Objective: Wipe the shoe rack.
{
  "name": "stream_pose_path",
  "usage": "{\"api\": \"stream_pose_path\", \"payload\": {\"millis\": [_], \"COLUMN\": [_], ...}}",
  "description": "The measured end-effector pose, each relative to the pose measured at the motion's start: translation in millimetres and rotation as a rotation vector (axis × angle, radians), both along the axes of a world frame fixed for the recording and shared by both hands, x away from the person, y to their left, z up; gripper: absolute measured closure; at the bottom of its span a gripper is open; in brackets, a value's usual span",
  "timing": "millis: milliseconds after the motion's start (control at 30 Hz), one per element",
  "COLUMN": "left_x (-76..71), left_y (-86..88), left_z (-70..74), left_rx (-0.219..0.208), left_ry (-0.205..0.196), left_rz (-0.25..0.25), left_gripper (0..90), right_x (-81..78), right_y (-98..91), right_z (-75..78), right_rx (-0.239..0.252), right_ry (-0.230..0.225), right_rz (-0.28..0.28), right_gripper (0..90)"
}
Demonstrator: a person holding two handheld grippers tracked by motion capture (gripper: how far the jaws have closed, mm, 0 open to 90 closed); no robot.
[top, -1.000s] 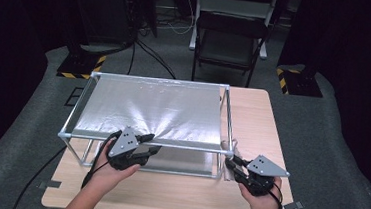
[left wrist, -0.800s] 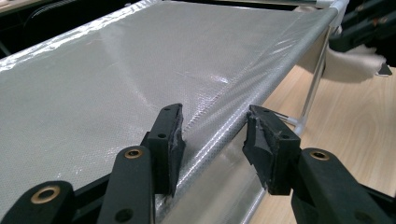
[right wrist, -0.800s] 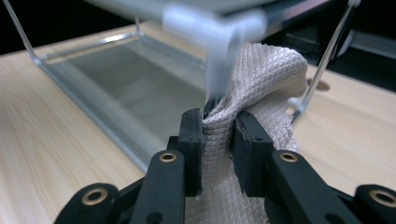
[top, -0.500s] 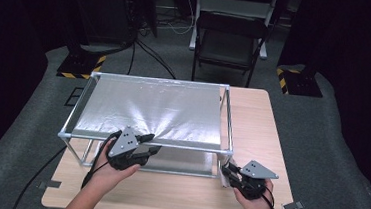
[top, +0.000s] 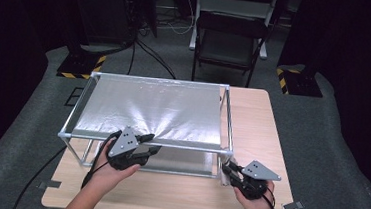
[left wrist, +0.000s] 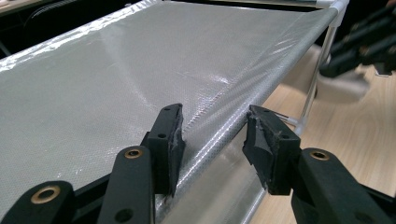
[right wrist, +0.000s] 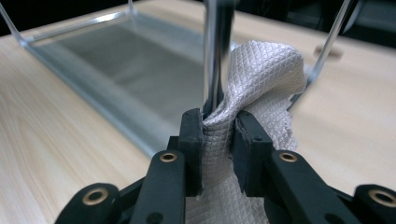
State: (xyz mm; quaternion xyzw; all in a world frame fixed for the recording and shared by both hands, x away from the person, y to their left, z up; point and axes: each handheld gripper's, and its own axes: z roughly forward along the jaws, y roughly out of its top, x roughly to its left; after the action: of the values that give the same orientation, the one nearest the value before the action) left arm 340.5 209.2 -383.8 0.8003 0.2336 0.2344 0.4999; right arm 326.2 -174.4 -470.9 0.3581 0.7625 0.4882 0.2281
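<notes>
My right tool (right wrist: 218,126) is clamped on a bunched fold of pale quilted cloth (right wrist: 261,79), both pads pressing into it right in front of an upright metal post (right wrist: 215,51) of the rack. The cloth rises from the jaws in a crumpled hump beside that post and hangs down between the jaws below the pinch. In the high view the right tool (top: 231,171) sits low at the rack's near right corner, close to the desk (top: 257,125).

My left tool (left wrist: 212,135) stands half open, its two pads straddling the near rail of the metal rack (top: 148,142) without pressing on it; the silvery sheet (left wrist: 140,70) stretched over the top of the rack wraps around that rail between my jaws. From above, the left tool (top: 150,147) rests at the front edge of the rack, left of its middle. The rack stands on the wooden desk, and a lower shelf shows beneath the sheet.
</notes>
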Motion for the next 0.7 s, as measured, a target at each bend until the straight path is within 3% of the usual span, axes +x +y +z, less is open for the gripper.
{"api": "stream_pose_path", "payload": {"millis": [33,133,700], "left_x": [0.0,0.3,0.1], "left_y": [0.0,-0.1,-0.6], "left_z": [0.0,0.0,0.0], "left_rx": [0.000,-0.001,-0.004], "left_ry": [0.000,0.001,0.001], "left_rz": [0.000,-0.001,0.004], "left_gripper": [55.9,55.9,55.8], "right_x": [0.7,5.1,7.6], "right_y": [0.0,-0.2,3.6], "right_z": [-7.2,-20.7,-35.7], "right_rx": [0.016,0.011,-0.031], "right_ry": [0.033,0.066,0.097], "right_rz": [-0.007,-0.003,-0.019], "right_gripper": [74.1,74.0,75.0]}}
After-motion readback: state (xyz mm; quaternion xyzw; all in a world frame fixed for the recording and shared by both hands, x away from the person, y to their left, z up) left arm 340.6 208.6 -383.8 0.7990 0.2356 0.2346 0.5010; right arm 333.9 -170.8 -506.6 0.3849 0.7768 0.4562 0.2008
